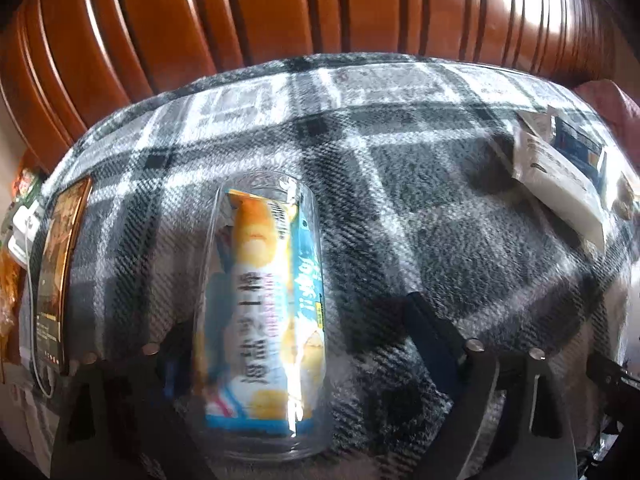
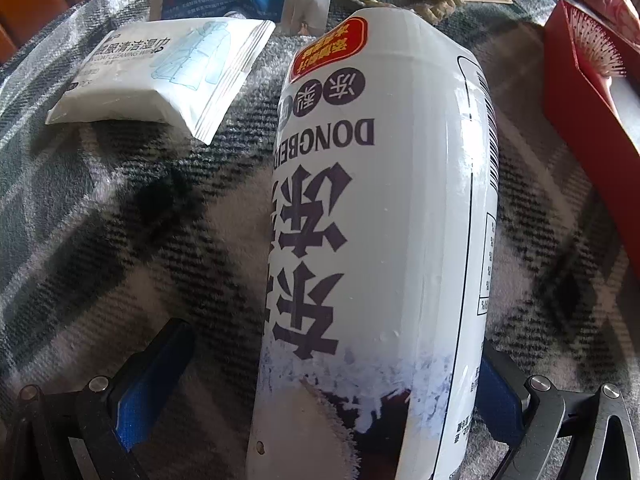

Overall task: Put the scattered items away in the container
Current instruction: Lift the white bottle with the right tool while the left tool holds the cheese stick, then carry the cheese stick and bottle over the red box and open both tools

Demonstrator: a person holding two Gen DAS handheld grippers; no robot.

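Left wrist view shows the left gripper (image 1: 280, 368) with its jaws wide apart around a clear tube (image 1: 262, 316) holding a yellow and blue snack pack, lying on the plaid blanket (image 1: 400, 200); the pads do not press it, so it is not yet held. Being round and slick, the tube may roll or squirt out if the jaws close off-centre. Right wrist view shows the right gripper (image 2: 336, 392) astride a white bottle (image 2: 380, 220); the right pad sits against its side, the left pad stands clear, so I cannot tell whether it has a grip. With 1 pad doing the work, the bottle could swing or drop onto the wipes packet (image 2: 160, 76). The red box (image 2: 592, 128) with a hairbrush waits at the right; a clumsy carry could clip its rim
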